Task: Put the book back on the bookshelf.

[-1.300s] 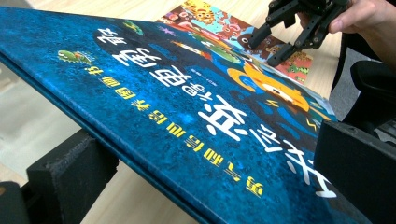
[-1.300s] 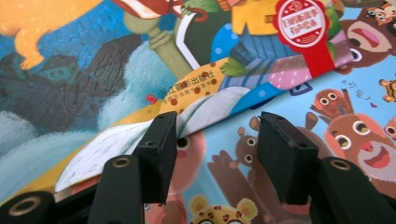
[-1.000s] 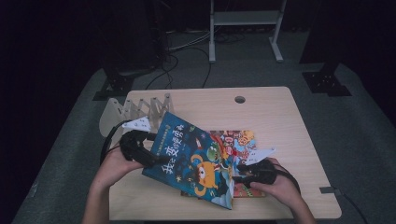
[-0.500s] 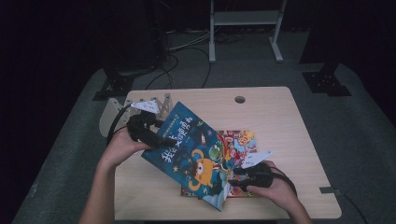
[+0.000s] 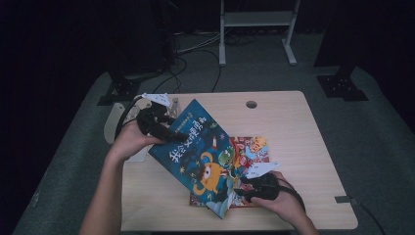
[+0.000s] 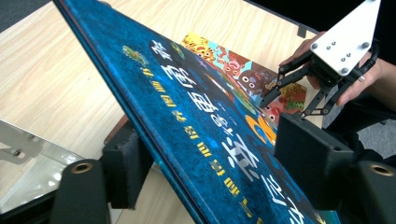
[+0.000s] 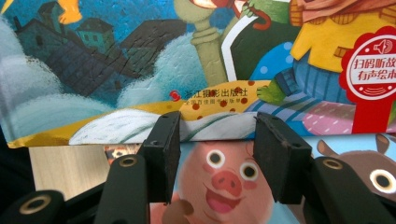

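In the high view, a pale wooden table (image 5: 298, 127) carries two children's picture books. A large dark blue hardcover picture book with an orange monster on its cover (image 5: 195, 152) is tilted off the surface and runs from far left to near right. Beneath its right half a red and orange picture book (image 5: 252, 147) lies flat. The left gripper (image 5: 169, 133) reaches the blue book's far left edge from the left, and the right gripper (image 5: 241, 190) meets its near right corner. In the left gripper view, the blue book (image 6: 201, 116) slants across the gap of the left gripper (image 6: 215, 154), one black pad under its spine edge and the other over the cover. The jaws have just been closing with the book between them, yet they stand spread and not squeezed flat onto it. Farther off, the right gripper (image 6: 289, 100) sits at the book's other end, above the flat book (image 6: 243, 70). In the right gripper view, the right gripper (image 7: 215, 135) has its jaws apart, their tips at the lower edge of the raised blue book (image 7: 140, 56). The pig face on the flat book (image 7: 224, 172) shows through the gap between them.
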### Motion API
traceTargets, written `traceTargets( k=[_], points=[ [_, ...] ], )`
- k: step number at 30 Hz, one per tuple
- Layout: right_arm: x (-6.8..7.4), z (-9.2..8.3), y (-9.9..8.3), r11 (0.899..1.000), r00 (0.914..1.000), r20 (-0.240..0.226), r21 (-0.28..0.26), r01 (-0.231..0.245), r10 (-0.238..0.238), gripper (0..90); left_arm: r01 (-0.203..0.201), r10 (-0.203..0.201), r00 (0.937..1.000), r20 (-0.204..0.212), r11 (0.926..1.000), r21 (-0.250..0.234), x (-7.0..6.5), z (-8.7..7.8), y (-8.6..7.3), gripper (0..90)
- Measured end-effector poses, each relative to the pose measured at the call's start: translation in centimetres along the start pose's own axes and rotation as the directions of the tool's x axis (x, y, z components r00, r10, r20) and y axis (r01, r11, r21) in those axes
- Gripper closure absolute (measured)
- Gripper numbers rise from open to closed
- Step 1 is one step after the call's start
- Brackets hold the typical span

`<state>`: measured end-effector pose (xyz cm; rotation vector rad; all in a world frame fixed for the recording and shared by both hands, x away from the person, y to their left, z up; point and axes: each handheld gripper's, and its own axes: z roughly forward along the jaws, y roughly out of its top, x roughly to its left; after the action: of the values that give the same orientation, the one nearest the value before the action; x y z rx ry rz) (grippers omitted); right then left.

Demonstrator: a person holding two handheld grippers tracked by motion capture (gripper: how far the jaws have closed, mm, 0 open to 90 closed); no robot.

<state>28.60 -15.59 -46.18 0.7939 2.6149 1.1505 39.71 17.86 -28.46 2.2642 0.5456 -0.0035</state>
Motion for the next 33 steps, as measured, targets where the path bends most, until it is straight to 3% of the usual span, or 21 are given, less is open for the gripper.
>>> traceTargets(
  k=[14,20,24,29,33],
  points=[
    [0.9,0.9,0.5,0.999,0.9984,0.053,-0.029,-0.016,0.018,51.6,0.01,-0.008,0.9992,-0.038,0.9984,0.056,0.5,0.3,2.4,45.3],
    [1.0,1.0,0.5,0.999,0.9977,0.066,-0.035,-0.015,0.017,51.8,0.037,-0.031,0.9977,-0.059,0.9948,0.095,0.7,0.5,3.2,54.8],
    [1.0,1.0,0.4,0.999,0.9982,0.059,-0.04,-0.008,0.01,51.6,0.067,-0.064,0.9973,-0.037,0.9932,0.095,0.9,0.4,3.8,60.3],
    [0.4,0.6,0.3,0.998,0.9986,0.052,-0.064,-0.007,0.01,46.4,0.055,-0.056,0.9984,0.01,0.9942,0.093,0.8,0.2,4.7,65.0],
    [-1.3,-0.7,-0.2,0.994,0.9951,0.079,-0.101,-0.051,0.06,41.9,0.045,-0.046,0.9989,0.005,0.993,0.109,0.5,0.0,5.8,66.2]
  ],
)
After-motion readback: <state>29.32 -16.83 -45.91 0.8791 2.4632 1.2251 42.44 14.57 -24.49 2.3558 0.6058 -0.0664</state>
